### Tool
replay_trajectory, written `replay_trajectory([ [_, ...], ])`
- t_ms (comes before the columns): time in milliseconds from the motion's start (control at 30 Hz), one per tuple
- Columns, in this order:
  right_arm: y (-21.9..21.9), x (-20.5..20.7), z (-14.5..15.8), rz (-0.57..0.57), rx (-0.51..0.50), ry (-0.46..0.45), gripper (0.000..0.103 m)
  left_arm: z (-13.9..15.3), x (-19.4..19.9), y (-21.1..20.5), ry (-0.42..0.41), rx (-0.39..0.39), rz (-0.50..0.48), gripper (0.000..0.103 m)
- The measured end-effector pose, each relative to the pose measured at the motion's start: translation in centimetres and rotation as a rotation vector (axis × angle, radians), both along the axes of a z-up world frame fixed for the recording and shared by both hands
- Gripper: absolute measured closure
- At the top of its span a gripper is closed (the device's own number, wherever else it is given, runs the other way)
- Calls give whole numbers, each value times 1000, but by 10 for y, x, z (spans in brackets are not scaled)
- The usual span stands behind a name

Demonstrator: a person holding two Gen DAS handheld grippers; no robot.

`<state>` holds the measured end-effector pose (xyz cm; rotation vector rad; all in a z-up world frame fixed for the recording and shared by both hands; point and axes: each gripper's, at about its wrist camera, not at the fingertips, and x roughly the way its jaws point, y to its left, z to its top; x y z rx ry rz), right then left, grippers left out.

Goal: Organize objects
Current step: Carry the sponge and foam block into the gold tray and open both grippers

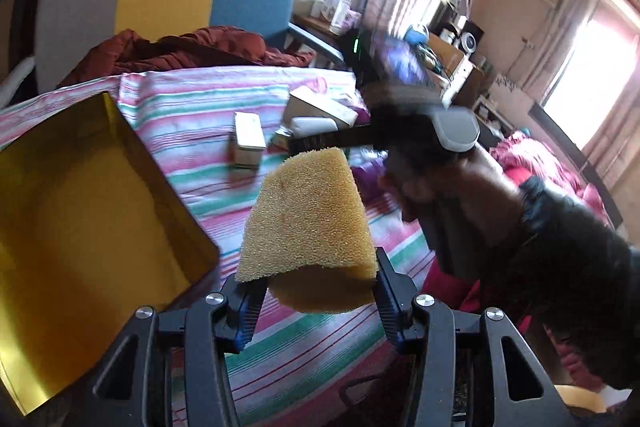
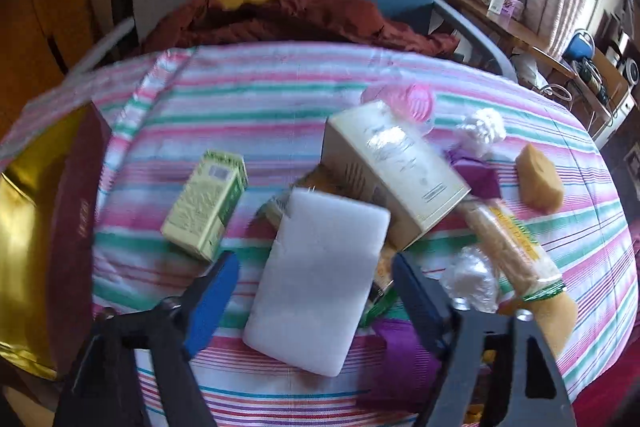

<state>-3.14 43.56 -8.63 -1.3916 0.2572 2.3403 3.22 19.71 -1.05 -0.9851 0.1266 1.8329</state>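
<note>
A: What is the left hand-held gripper (image 1: pixel 316 291) doing?

B: It pinches a yellow sponge (image 1: pixel 308 223) by its near end. Both pads press into the foam, and the sponge stands up and away from them, lifted clear above the striped cloth (image 1: pixel 192 131).

A: And beside it?

B: An open box with a gold lining (image 1: pixel 80 227) sits just to the left of the sponge, seen from above. The person's other hand (image 1: pixel 452 207), in a dark sleeve, crosses the right side of that view, blurred.

A: The right hand-held gripper (image 2: pixel 316 291)?

B: Its blue pads are spread to either side of a white foam block (image 2: pixel 320 279) that lies flat on the cloth. The picture is blurred, yet a gap shows between each pad and the block, so nothing is gripped.

A: What else is on the table?

B: A small green carton (image 2: pixel 204 203) lies left of the block, and a larger cream box (image 2: pixel 392 167) lies tilted behind it. To the right are a long packet of yellow sponge (image 2: pixel 516 247), a loose tan sponge piece (image 2: pixel 538 183), purple cloth (image 2: pixel 476 175) and a white knotted rope (image 2: pixel 480 127). A pink round thing (image 2: pixel 404 103) lies behind the cream box.
</note>
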Motion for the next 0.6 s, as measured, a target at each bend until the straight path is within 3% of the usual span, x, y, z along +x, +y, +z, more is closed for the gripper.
replay_trajectory([
  [133,-3,9,1,-3,16,12,46,9,-9,-21,-7,36,52,53],
  [300,-12,25,37,29,-26,117,46,19,-21,-56,-5,66,151,52],
  [600,-86,3,87,241,-133,249,46,17,-54,-140,40,15,414,52],
])
